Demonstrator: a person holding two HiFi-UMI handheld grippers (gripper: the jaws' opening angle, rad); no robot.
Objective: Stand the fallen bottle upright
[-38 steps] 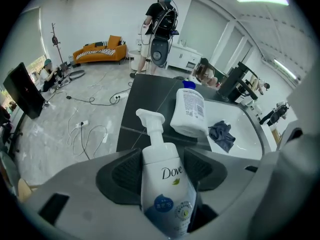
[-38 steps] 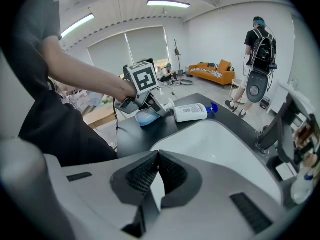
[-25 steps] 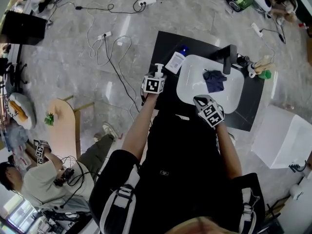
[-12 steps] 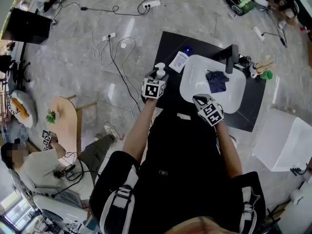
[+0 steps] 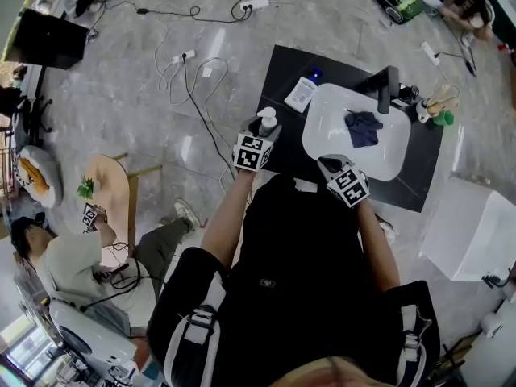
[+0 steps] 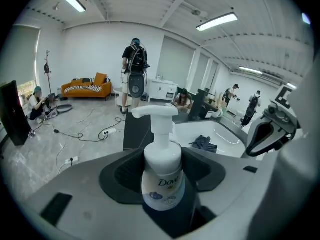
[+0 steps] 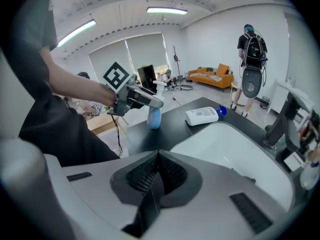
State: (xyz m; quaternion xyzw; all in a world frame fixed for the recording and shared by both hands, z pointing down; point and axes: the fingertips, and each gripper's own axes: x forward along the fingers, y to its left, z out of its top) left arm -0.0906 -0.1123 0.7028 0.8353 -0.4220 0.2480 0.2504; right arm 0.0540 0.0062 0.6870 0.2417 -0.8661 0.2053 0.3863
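White pump bottle (image 6: 161, 184) upright near the counter's (image 5: 282, 67) left edge, between your left gripper's (image 6: 161, 164) jaws; these have just been closing and clamp its shoulder; base contact with the counter cannot be told; right gripper (image 7: 155, 176) empty, jaws together, at the near edge by the basin (image 5: 322, 147); step judged: setting down; next, seat it, open, back off straight; flat bottle (image 5: 300, 95) lies at the far edge.
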